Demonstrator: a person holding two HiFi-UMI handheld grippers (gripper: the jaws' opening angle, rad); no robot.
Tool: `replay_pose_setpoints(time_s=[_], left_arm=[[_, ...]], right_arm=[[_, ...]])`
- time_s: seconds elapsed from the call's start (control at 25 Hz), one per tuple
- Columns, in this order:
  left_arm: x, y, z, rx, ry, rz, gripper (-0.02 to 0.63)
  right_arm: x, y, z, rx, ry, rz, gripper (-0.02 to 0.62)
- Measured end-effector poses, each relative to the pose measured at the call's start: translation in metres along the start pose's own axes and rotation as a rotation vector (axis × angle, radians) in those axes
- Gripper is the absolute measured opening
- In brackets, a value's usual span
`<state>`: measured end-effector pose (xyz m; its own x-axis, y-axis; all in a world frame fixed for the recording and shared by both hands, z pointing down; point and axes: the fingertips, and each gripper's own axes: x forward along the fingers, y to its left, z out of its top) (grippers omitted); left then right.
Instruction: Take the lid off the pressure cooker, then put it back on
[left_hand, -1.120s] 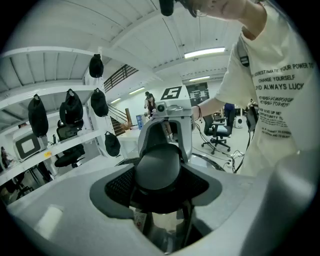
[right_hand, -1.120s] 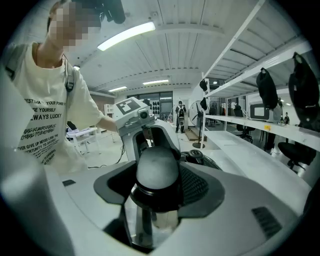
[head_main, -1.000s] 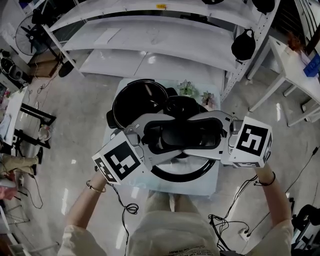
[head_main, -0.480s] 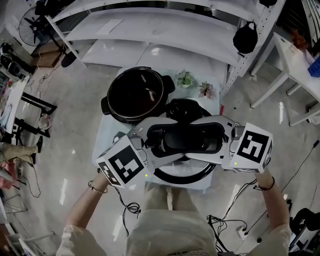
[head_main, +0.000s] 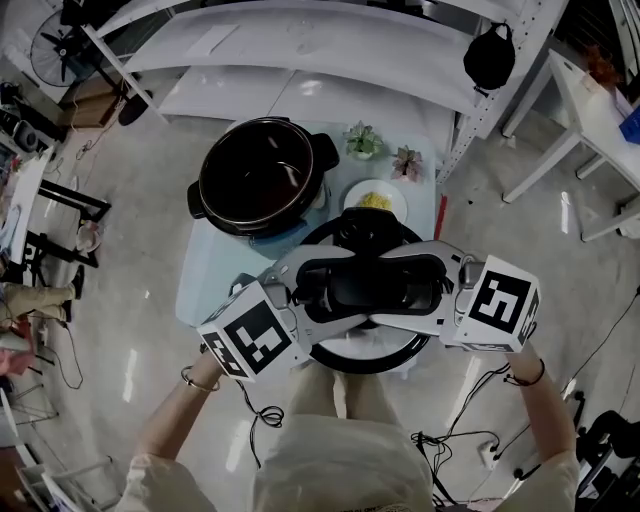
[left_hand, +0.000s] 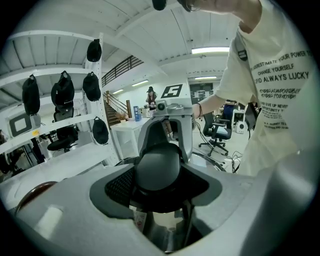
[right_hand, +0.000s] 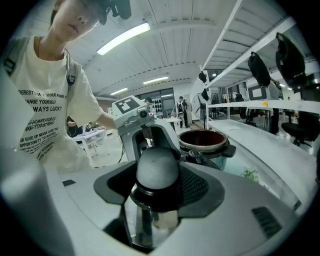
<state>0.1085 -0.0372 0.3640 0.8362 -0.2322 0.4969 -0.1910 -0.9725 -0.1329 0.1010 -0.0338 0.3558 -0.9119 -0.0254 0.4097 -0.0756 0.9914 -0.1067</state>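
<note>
Right, status:
Left gripper (head_main: 345, 280): jaws spread wide around the black handle (head_main: 365, 283) of the lid (head_main: 360, 357), clamped on it from the person's left.
Right gripper (head_main: 395, 282): same wide spread, clamped on the handle from the opposite side; its tips meet the left gripper's.
Lid: off the pot, level, carried between both grippers over the near edge of the table (head_main: 205, 270). Can't tell whether it touches the table.
Pot (head_main: 200, 205): open, dark inside, at the far left of the table, clear of the lid.
Plate (head_main: 352, 195): yellow food on it, between the pot and the lid, right of the pot.
Plants (head_main: 362, 140): two small ones along the far edge.
</note>
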Motion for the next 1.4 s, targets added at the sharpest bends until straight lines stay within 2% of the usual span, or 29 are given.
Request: replay_pose_setpoints(time_s=[0.52,0.88,1.4], left_arm=[[0.031,-0.014,-0.055,-0.048,0.033,-0.081,0.291],[0.054,-0.019,-0.104,-0.042,0.047,-0.100,0.291],[0.069,-0.020,-0.142,-0.022,0.056,-0.099,0.291]], right_arm=[[0.029,-0.003,-0.060,0.110,-0.003,-0.002,0.272],[0.055,-0.010,-0.104,0.121,0.013,-0.030,0.272],[0.077,-0.016,-0.137,0.110,0.048,-0.065,0.272]])
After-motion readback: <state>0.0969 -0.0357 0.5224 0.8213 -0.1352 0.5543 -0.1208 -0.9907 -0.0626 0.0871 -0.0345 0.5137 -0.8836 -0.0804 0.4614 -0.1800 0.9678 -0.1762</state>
